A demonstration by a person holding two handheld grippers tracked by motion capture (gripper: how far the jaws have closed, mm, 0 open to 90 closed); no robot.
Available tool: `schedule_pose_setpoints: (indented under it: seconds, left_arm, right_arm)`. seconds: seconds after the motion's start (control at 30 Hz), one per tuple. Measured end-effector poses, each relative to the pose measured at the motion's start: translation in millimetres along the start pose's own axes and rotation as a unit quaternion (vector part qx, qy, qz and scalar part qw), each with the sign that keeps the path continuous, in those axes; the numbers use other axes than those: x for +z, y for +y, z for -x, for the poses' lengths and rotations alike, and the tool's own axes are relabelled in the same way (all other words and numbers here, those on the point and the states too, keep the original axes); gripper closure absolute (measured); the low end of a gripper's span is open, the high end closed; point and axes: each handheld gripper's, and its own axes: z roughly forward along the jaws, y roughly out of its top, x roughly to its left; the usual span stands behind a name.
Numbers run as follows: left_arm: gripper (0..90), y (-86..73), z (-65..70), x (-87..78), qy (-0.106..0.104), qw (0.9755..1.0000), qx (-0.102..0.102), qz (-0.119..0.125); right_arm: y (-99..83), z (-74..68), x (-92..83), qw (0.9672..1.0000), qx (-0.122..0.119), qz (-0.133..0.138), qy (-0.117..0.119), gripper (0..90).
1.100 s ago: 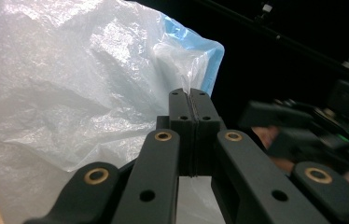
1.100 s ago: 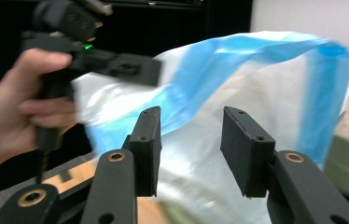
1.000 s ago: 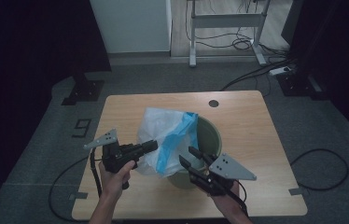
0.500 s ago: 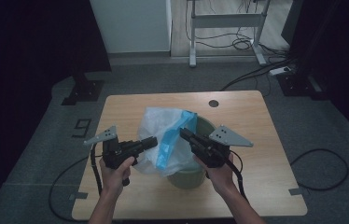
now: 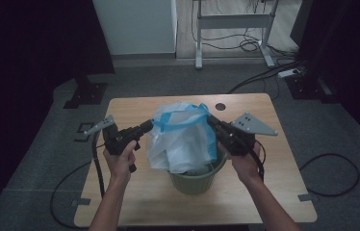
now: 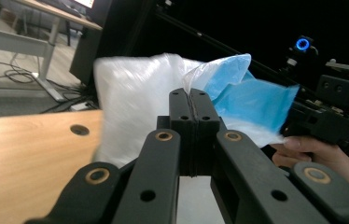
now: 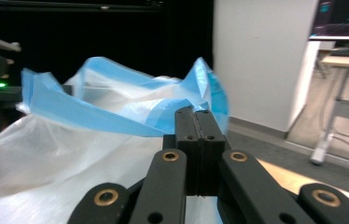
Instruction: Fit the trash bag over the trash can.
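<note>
A white plastic bag (image 5: pixel 183 139) with a blue rim (image 5: pixel 180 118) sits in a green bin (image 5: pixel 197 180) on the wooden table (image 5: pixel 135 202). My left gripper (image 5: pixel 150 125) is shut on the bag's rim at its left side. My right gripper (image 5: pixel 210 119) is shut on the rim at its right side. The bag's mouth is stretched between them above the bin. In the left gripper view the shut jaws (image 6: pixel 192 93) pinch the bag (image 6: pixel 135 93), with the right gripper (image 6: pixel 331 116) beyond. In the right gripper view the shut jaws (image 7: pixel 196 112) pinch the blue rim (image 7: pixel 93 114).
A round cable hole (image 5: pixel 220 106) lies near the table's far edge. Cables (image 5: pixel 332 168) trail over the grey floor on both sides. A white cabinet (image 5: pixel 135 24) and a desk frame (image 5: pixel 231 21) stand beyond the table.
My right gripper rose from the bin's near rim to the bag's right side and shut on the blue rim. The left gripper drew leftward, and the bag's mouth spread wider.
</note>
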Motion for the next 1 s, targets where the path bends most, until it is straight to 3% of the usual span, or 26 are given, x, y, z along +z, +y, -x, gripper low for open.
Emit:
schedule_pose_setpoints:
  seconds: [0.03, 0.1, 0.2, 0.3, 0.37, 0.6, 0.73, 0.77, 0.83, 0.9, 1.0]
  left_arm:
    - [89.3, 0.0, 0.0, 0.0, 0.0, 1.0, 0.0, 0.0]
    - [89.4, 14.7, -1.9, 10.3, 0.0, 1.0, 0.001, 0.003]
    - [89.4, 28.7, 3.2, 15.3, 0.002, 0.9998, 0.016, 0.008]
    - [89.4, 35.5, 10.1, 13.4, -0.001, 0.9996, 0.025, 0.014]
    - [89.3, 33.8, 14.3, 9.0, 0.002, 0.9994, 0.031, 0.015]
    - [88.7, 17.2, 16.3, -6.6, -0.016, 0.9996, 0.017, 0.019]
    - [87.0, 10.0, 23.3, -18.2, -0.026, 0.999, 0.034, 0.012]
    - [86.2, 8.4, 24.2, -20.8, -0.036, 0.9988, 0.034, 0.004]
    - [83.4, 4.5, 27.4, -26.2, -0.036, 0.9982, 0.047, -0.011]
    - [78.5, 1.1, 30.7, -31.2, -0.042, 0.9971, 0.058, -0.028]
    - [67.3, 1.3, 39.1, -35.9, -0.034, 0.9961, 0.075, -0.031]
  right_arm:
    - [3.0, 4.5, 0.6, 1.0, -0.001, 0.001, -0.005, 89.1]
    - [15.1, 17.9, 2.7, 0.9999, -0.005, 0.005, -0.015, 89.1]
    - [31.7, 27.3, 3.1, 0.9996, -0.015, 0.013, -0.022, 89.0]
    - [46.9, 30.1, -2.4, 0.9992, -0.021, 0.029, -0.019, 89.0]
    - [51.8, 24.2, -12.0, 0.9987, -0.029, 0.041, -0.009, 89.0]
    - [30.4, 14.5, -28.5, 0.9989, -0.037, 0.029, 0.011, 89.0]
    - [16.9, 9.6, -36.6, 0.9989, -0.034, 0.027, 0.019, 89.0]
    - [12.8, 6.5, -40.1, 0.9987, -0.036, 0.028, 0.022, 89.0]
    - [6.5, 2.0, -45.7, 0.9985, -0.036, 0.029, 0.029, 89.0]
    - [1.0, -2.3, -49.8, 0.9982, -0.04, 0.028, 0.036, 89.0]
    - [-7.4, -10.0, -52.8, 0.9976, -0.047, 0.021, 0.046, 89.0]
